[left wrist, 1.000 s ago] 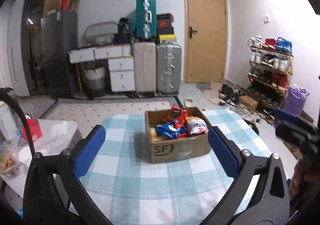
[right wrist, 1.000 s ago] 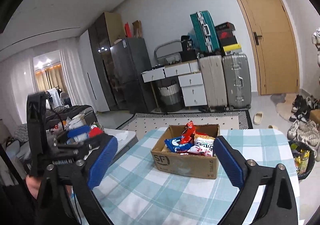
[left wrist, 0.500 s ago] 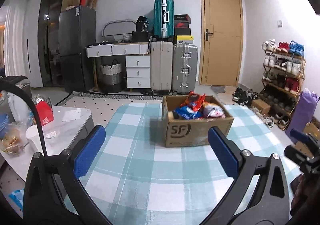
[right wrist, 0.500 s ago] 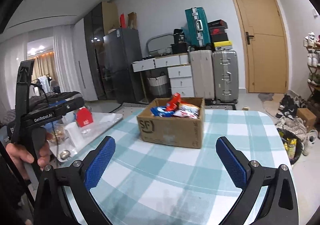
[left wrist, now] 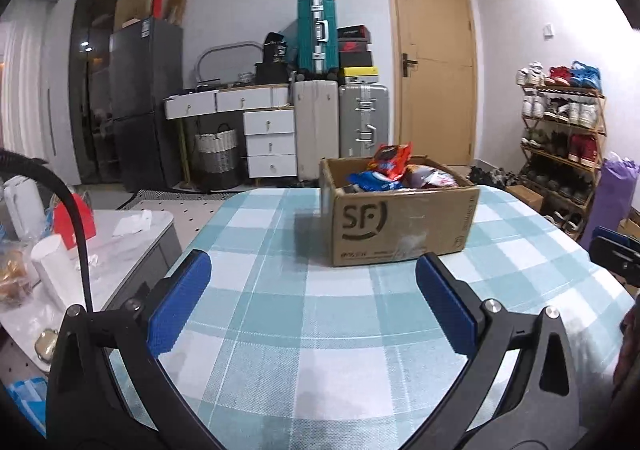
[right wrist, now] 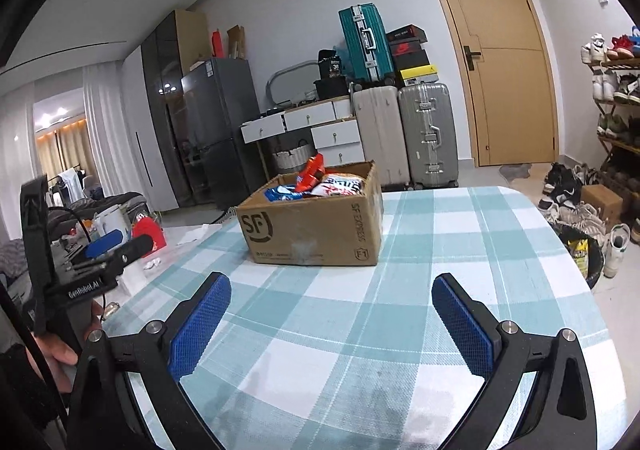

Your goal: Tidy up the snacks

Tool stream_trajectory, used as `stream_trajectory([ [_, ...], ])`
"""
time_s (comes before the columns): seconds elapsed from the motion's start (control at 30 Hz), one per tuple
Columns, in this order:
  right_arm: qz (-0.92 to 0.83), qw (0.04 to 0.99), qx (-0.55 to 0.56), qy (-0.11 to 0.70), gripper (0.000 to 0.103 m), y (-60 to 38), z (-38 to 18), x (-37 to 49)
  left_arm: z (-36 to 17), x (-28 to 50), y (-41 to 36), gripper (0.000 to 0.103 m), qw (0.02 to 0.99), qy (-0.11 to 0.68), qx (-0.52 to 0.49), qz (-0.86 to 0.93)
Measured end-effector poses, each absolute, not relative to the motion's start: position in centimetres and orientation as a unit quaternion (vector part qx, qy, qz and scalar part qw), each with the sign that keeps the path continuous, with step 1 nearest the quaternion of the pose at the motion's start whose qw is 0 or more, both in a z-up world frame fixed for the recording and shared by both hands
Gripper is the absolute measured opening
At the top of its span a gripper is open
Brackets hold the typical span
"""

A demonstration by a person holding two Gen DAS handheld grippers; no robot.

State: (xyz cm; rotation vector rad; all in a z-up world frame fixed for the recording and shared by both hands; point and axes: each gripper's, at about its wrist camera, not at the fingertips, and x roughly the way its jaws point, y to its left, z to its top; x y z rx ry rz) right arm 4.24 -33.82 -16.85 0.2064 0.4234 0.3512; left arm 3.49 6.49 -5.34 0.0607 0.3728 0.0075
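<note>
We hold the left gripper (left wrist: pixel 312 304) low over the table (left wrist: pixel 280 330), its blue pads spread wide with nothing between them. Under and just ahead of its fingers lies only bare checked cloth. Straight ahead and a little to the right of it stands the cardboard box (left wrist: pixel 400 222), printed "SF" on the near face, resting flat on the cloth with its top open. The snacks (left wrist: pixel 390 166) sit inside it, a red packet standing up above the rim and blue and white ones lower down. To the left of this gripper the table edge curves away, and beyond it a low white side table (left wrist: pixel 132 226) carries cups and bags. At the far right edge of this view the tip of the other tool shows.

Our right gripper (right wrist: pixel 330 320) is likewise spread wide and holds nothing, hovering over the cloth. The cardboard box (right wrist: pixel 312 230) stands ahead of it and a little to the left, one corner turned toward us, with the snacks (right wrist: pixel 316 180) heaped inside. Ahead and to the right of this gripper the cloth runs bare to the rounded table edge (right wrist: pixel 576 262), past which shoes (right wrist: pixel 576 206) lie on the floor. To its left we see the left gripper's body held in a hand (right wrist: pixel 60 346), near the table's left edge.
</note>
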Motion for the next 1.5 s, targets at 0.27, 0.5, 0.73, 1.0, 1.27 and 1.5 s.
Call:
stream_trajectory([
  [0.27,0.163,0.967,0.072,0.179,0.102,-33.5,-17.7,3.6,-7.8,4.8,7.1,0.102,0.981,0.194,0.024,0.004],
  [0.5,0.158,0.969,0.067,0.180,0.103,-33.4,-17.7,3.9,-7.8,4.9,7.3,0.102,0.981,0.193,0.018,0.022],
  [0.73,0.157,0.970,0.065,0.173,0.103,-33.2,-17.9,3.8,-7.2,3.7,7.1,0.102,0.986,0.165,0.022,0.023],
  [1.0,0.157,0.972,0.049,0.167,0.103,-32.8,-17.8,3.1,-7.1,3.8,7.1,0.102,0.986,0.165,0.023,0.019],
  [1.27,0.157,0.972,0.050,0.167,0.103,-32.7,-17.8,3.1,-7.2,3.9,7.1,0.102,0.986,0.166,0.023,0.019],
  [1.5,0.159,0.972,0.051,0.167,0.103,-32.6,-17.8,3.0,-7.2,3.9,7.1,0.102,0.986,0.165,0.023,0.019],
])
